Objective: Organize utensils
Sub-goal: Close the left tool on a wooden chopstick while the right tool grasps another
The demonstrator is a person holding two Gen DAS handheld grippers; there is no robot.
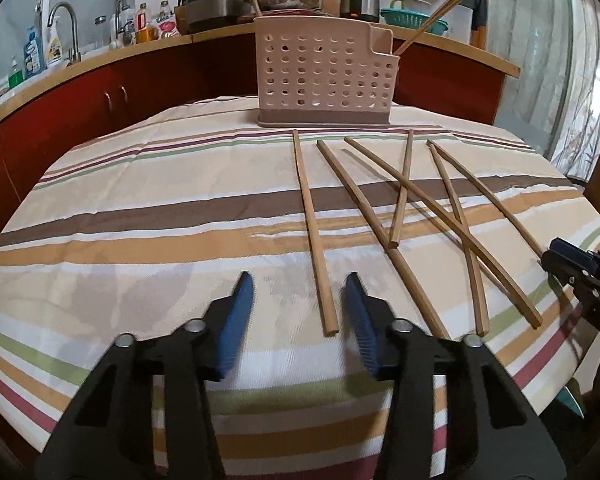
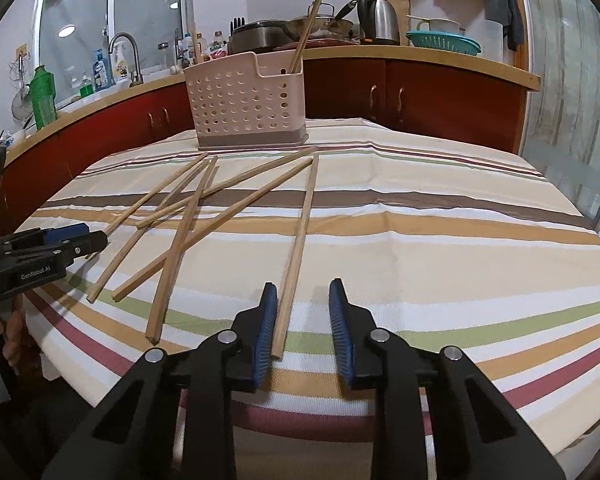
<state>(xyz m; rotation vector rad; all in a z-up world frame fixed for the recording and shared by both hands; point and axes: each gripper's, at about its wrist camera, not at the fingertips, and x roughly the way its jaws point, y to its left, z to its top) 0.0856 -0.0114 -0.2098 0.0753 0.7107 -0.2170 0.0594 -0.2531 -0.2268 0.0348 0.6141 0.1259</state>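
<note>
Several wooden chopsticks (image 1: 384, 208) lie loose and crossed on the striped tablecloth (image 1: 140, 208), also in the right wrist view (image 2: 180, 232). A pink perforated utensil holder (image 1: 324, 80) stands at the table's far side with chopsticks upright in it; it also shows in the right wrist view (image 2: 248, 104). My left gripper (image 1: 298, 284) is open, low over the cloth, with the near end of the leftmost chopstick (image 1: 314, 232) between its fingers. My right gripper (image 2: 302, 294) is open around the near end of a lone chopstick (image 2: 298, 240), which lies close to the left finger (image 2: 266, 320).
A wooden counter (image 2: 420, 56) with red cabinets curves behind the table, carrying a kettle (image 2: 378, 20), pans, bottles, a tap (image 2: 126, 52) and a teal colander (image 2: 444, 42). The right gripper shows at the right edge of the left wrist view (image 1: 580, 268); the left gripper shows in the right wrist view (image 2: 48, 252).
</note>
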